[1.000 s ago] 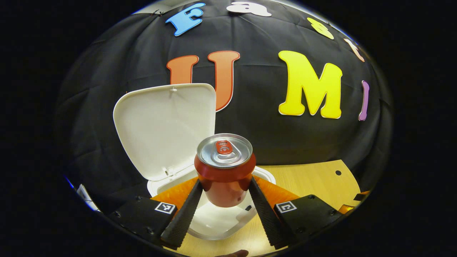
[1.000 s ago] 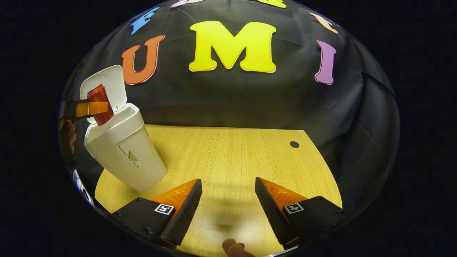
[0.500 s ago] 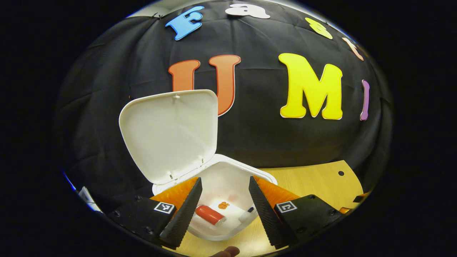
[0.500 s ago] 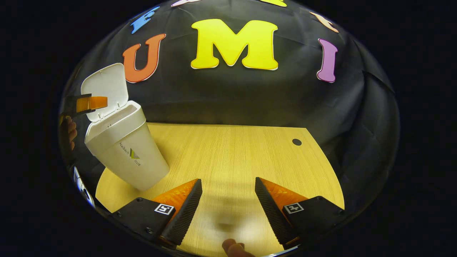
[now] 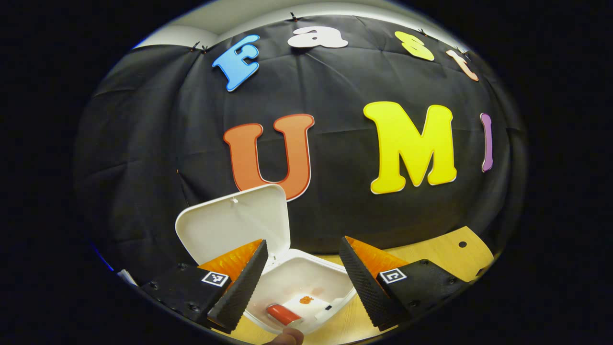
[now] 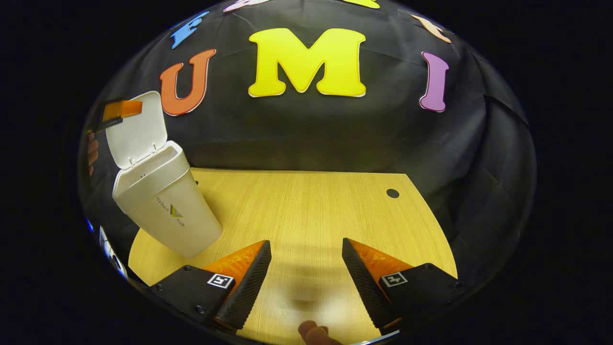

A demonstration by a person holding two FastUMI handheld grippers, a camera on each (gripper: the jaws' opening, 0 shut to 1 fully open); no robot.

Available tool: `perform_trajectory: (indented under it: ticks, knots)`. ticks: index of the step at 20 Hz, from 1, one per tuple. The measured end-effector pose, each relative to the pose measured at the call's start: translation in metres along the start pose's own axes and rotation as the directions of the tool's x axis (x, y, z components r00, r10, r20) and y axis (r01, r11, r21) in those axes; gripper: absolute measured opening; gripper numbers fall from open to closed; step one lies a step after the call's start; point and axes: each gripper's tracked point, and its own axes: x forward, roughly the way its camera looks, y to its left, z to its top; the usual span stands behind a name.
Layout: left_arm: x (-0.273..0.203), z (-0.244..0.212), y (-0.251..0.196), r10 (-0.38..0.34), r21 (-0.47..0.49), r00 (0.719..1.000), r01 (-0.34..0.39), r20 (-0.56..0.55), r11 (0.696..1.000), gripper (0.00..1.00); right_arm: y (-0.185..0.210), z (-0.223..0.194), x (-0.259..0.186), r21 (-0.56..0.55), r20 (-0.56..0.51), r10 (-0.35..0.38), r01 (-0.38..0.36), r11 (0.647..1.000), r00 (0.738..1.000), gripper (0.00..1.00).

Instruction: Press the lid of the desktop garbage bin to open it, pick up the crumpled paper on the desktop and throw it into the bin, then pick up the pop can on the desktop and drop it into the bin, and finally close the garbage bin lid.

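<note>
1. Garbage bin [image 6: 163, 201] stands at the near left part of the table [image 6: 316, 211] in the right gripper view, its lid [image 6: 136, 129] tipped up and back on its hinge, so the mouth is open.
2. Inside the bin, the left gripper view shows the pop can [image 5: 283, 314] lying on its side at the bottom, next to something pale that may be the crumpled paper; that cannot be told for sure.
3. With the can in the bin, the step in hand appears to be the last one: closing the lid.
4. The left gripper [image 5: 304, 275] hangs above the open mouth, jaws wide and holding nothing; the raised lid [image 5: 234, 223] stands just behind its left finger.
5. The right gripper [image 6: 306, 275] is low over bare table well apart from the bin, jaws also wide and empty.
6. The next move likely calls for getting a finger behind or over the lid's top edge and pushing it forward and down until it seats, without tipping the light bin.
</note>
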Motion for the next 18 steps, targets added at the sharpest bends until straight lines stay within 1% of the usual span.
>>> perform_trajectory:
  ticks: [3,5,8,9,12,14,16,18]
  knots:
    - [0.008,0.033,0.007,0.019,0.000,0.998,-0.019,0.054,1.000,0.98,-0.004,0.009,0.003,0.014,0.018,-0.011,0.010,1.000,1.000,0.94]
    - [0.015,0.050,0.016,0.036,-0.012,0.997,-0.035,0.072,0.999,0.98,-0.005,0.011,0.005,0.030,0.017,-0.011,0.010,0.999,1.000,0.95]
    - [0.029,0.068,0.039,0.083,-0.040,0.993,-0.080,0.083,0.996,0.98,-0.005,0.013,0.008,0.024,0.016,-0.014,0.013,1.000,1.000,0.94]
    - [0.034,0.074,0.049,0.102,-0.053,0.991,-0.097,0.084,0.994,0.97,-0.006,0.014,0.008,0.022,0.018,-0.016,0.016,1.000,1.000,0.95]
    - [0.052,0.081,0.078,0.161,-0.098,0.985,-0.155,0.059,0.983,0.98,-0.006,0.012,0.011,0.027,0.009,-0.018,0.018,0.999,1.000,0.95]
    - [0.064,0.083,0.097,0.206,-0.142,0.978,-0.200,0.034,0.970,0.98,-0.005,0.013,0.014,0.029,0.006,-0.017,0.017,0.999,1.000,0.95]
    - [0.077,0.080,0.113,0.232,-0.191,0.973,-0.228,-0.002,0.955,0.98,-0.005,0.014,0.016,0.026,0.007,-0.016,0.016,1.000,1.000,0.94]
    - [0.088,0.069,0.120,0.254,-0.188,0.966,-0.260,-0.057,0.947,0.98,-0.005,0.013,0.018,0.031,0.006,-0.008,0.008,0.999,1.000,0.95]
